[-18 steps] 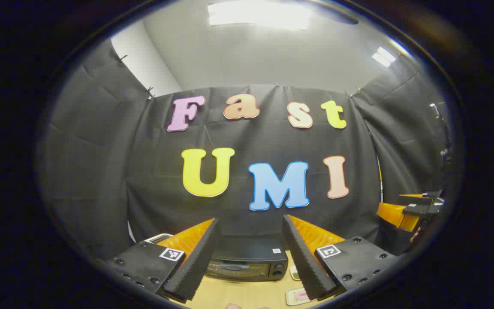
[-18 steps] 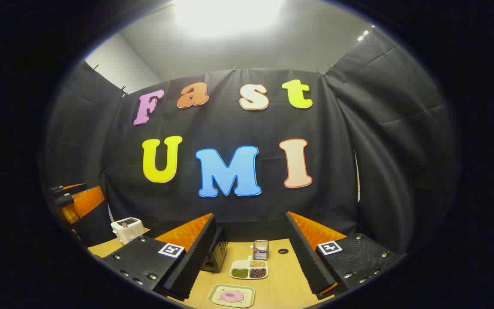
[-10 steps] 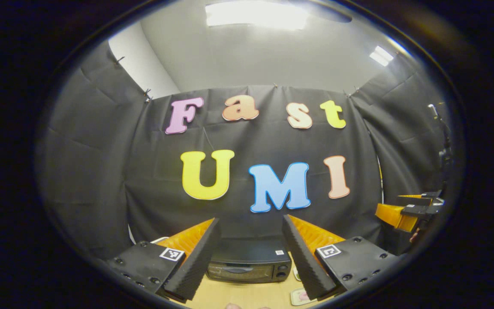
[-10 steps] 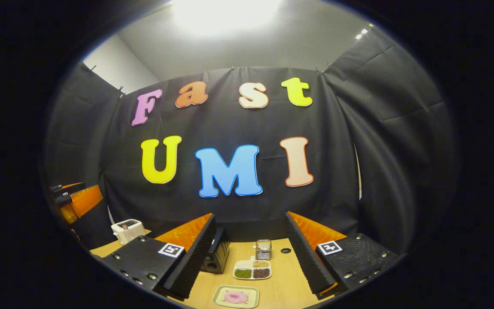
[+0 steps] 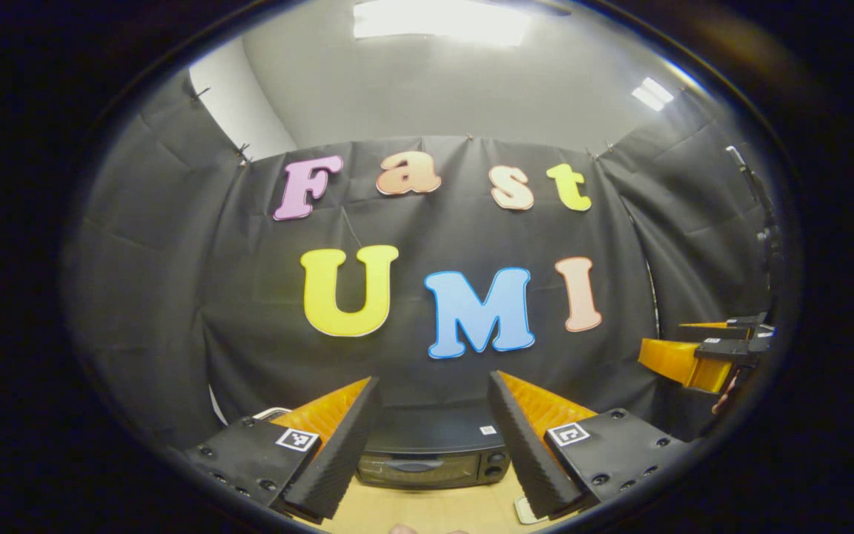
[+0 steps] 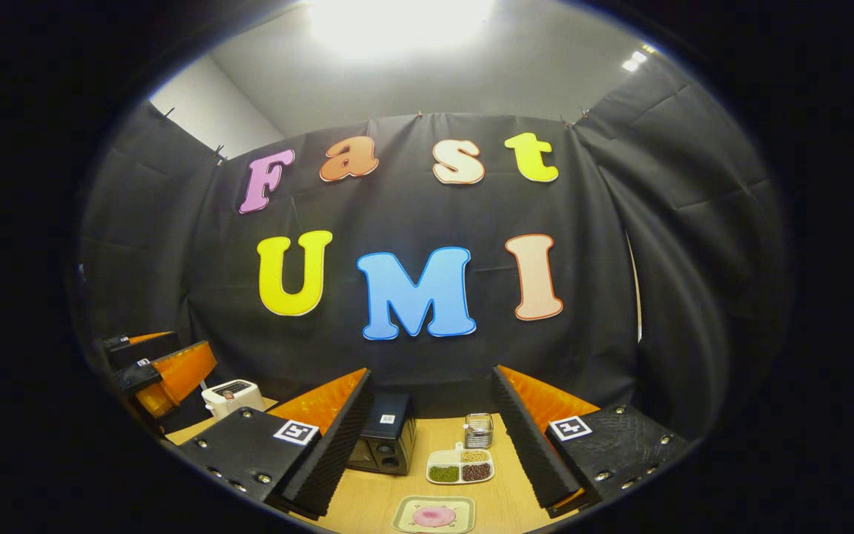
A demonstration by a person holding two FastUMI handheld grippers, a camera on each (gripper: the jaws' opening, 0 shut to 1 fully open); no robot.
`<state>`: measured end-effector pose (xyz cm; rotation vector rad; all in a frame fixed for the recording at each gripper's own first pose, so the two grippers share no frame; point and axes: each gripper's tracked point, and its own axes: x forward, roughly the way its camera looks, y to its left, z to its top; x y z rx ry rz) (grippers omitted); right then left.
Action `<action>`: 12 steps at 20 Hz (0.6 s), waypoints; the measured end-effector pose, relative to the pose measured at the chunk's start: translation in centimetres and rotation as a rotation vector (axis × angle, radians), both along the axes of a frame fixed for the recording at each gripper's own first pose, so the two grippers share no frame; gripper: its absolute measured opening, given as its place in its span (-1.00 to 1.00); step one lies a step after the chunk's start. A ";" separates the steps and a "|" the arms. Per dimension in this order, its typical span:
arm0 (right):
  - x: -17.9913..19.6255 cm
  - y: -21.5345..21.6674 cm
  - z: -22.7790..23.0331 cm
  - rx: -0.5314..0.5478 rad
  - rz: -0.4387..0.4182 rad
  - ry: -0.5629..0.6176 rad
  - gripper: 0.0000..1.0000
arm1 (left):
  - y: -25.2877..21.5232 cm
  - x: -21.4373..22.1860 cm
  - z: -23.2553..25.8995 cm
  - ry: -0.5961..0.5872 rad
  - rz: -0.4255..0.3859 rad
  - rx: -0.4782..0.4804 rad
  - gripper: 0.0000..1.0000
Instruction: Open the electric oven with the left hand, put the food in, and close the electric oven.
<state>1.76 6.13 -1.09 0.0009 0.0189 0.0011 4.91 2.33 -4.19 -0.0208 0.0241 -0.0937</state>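
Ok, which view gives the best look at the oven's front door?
The left gripper view: the oven faces it squarely between the open left gripper, door and handle showing. The right gripper view catches the oven from its knob end, partly behind a finger.

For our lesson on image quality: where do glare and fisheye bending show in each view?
Left gripper view: bright ceiling light panel glares at the top, and the black cloth wall bows outward. Right gripper view: washed-out ceiling light blooms, while the pale wooden table stays sharp.
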 end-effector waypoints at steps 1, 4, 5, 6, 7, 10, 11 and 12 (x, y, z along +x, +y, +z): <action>0.1 0.0 -0.2 -0.003 -0.006 0.004 0.95 | 0.2 0.9 -1.5 0.025 -0.002 -0.015 1.00; 0.6 -0.2 -1.0 -0.011 -0.033 0.025 0.95 | 0.1 4.2 -6.8 0.137 -0.029 -0.042 0.93; 0.7 -0.4 -1.1 -0.016 -0.049 0.029 0.95 | 0.0 5.3 -8.6 0.177 -0.039 -0.053 0.94; 0.8 -0.5 -1.3 -0.018 -0.060 0.031 0.95 | 0.1 6.6 -10.1 0.202 -0.046 -0.064 0.94; 0.9 -0.6 -1.4 -0.021 -0.071 0.036 0.95 | 0.3 7.8 -11.5 0.229 -0.049 -0.064 0.93; 0.9 -1.4 -2.3 -0.036 -0.109 0.059 0.95 | 1.3 11.5 -16.0 0.280 -0.036 0.000 1.00; 0.8 -1.7 -2.5 -0.038 -0.121 0.067 0.95 | 1.0 12.4 -17.6 0.298 -0.041 0.010 1.00; 0.8 -2.0 -2.8 -0.037 -0.133 0.076 0.95 | 0.9 13.4 -19.2 0.323 -0.042 0.017 1.00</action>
